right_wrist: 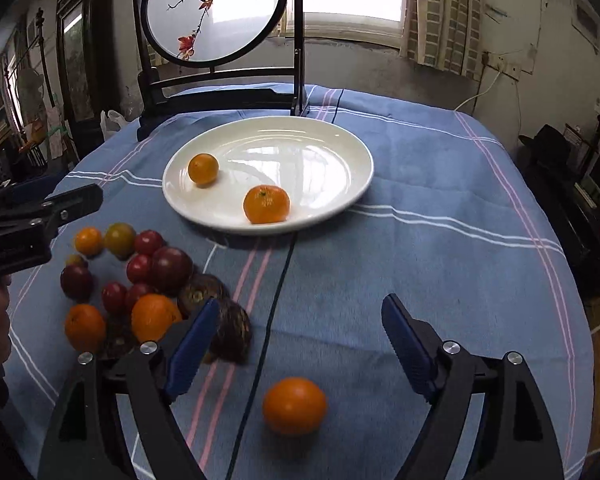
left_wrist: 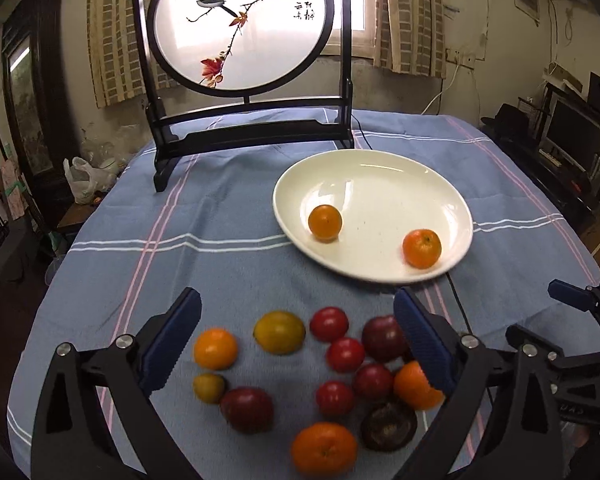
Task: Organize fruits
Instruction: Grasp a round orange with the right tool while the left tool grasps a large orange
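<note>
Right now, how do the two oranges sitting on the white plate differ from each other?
The far orange looks smaller and smoother, a deeper yellow-orange; the near orange looks larger, flatter and dimpled, with its stem end showing on top. The far orange sits near the left edge of the white plate; the near orange sits by the front rim. Both are round, apart from each other, and untouched by either gripper.

Left claw [left_wrist: 296,336], right claw [right_wrist: 296,344] agape
</note>
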`<state>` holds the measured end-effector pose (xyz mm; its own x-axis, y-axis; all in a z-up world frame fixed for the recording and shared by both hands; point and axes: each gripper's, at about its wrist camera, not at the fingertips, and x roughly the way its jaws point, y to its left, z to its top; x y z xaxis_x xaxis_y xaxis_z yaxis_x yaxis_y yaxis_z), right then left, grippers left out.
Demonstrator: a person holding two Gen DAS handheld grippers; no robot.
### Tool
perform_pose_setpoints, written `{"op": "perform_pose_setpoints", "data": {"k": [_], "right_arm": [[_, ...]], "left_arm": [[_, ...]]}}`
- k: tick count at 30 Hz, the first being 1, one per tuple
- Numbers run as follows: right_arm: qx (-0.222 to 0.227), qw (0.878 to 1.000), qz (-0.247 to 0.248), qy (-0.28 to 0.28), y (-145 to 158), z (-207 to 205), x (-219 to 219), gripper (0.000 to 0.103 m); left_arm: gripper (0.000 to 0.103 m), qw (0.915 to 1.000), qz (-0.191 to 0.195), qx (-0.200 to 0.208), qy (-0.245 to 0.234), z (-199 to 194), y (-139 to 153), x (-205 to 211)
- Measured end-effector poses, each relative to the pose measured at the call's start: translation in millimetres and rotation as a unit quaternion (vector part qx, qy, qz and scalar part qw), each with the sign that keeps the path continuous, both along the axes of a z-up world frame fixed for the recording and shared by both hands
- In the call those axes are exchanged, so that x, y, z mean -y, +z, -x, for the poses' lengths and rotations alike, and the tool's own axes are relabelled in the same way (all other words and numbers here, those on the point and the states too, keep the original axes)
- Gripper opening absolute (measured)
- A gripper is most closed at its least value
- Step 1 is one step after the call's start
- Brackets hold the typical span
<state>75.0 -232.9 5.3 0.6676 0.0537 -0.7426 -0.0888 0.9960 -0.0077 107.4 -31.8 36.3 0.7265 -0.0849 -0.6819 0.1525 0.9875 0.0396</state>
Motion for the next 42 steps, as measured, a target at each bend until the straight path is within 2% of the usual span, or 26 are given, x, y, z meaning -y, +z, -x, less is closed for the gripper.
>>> {"op": "perform_pose_setpoints", "data": {"k": [6,9,15,17,19,20,22,29,31,35,40,42], "right_arm": [[-0.023,1.000,-0.006,-0.004,-20.8,33.9,4.7,0.085],[-0.035,0.999,-0.002,-0.004,-29.3,38.6,1.2,0.085],[-0.045,0.999,0.009,-0.008,-41.4,35.9,-2.3,0.083],[-0.052,0.999,0.004,-0.016,-46.4,29.8,0.6,0.076],[-0.067,0.997,-0.010,-0.023,-51.9,22.9,4.5,0.059],[-0.070,0.997,-0.015,-0.028,-52.7,20.7,6.9,0.058],[-0.063,0.997,-0.036,-0.021,-49.7,20.3,9.4,0.040],[-0.053,0.998,-0.028,-0.012,-47.8,31.3,3.3,0.039],[-0.050,0.998,-0.025,-0.005,-46.6,36.6,1.9,0.039],[-0.047,0.998,-0.030,0.001,-43.2,47.6,3.8,0.039],[-0.044,0.998,-0.039,0.008,-38.5,58.7,5.5,0.039],[-0.042,0.998,-0.039,0.014,-36.6,62.2,4.4,0.039]], "left_arm": [[0.095,0.9998,0.007,-0.018,0.002,41.0,-16.5,-14.5],[0.095,0.9998,-0.001,-0.021,0.004,52.6,-22.0,-17.8],[0.095,0.9987,0.013,-0.047,0.013,61.8,-37.6,-28.8],[0.095,0.9983,0.012,-0.055,0.012,62.6,-44.2,-30.5],[0.095,0.9981,0.008,-0.060,0.012,65.1,-49.5,-31.3],[0.095,0.9980,0.007,-0.063,0.011,66.1,-52.4,-31.3],[0.095,0.9975,0.000,-0.070,0.009,66.1,-57.4,-30.8],[0.095,0.9970,-0.016,-0.076,-0.004,65.5,-65.0,-22.1],[0.086,0.9965,-0.016,-0.082,-0.014,64.5,-67.4,-18.6],[0.077,0.9948,-0.009,-0.099,-0.026,59.5,-74.2,-13.6],[0.048,0.9912,-0.002,-0.123,-0.048,48.2,-83.0,-2.3],[0.045,0.9914,-0.003,-0.119,-0.053,45.0,-84.1,2.2]]}}
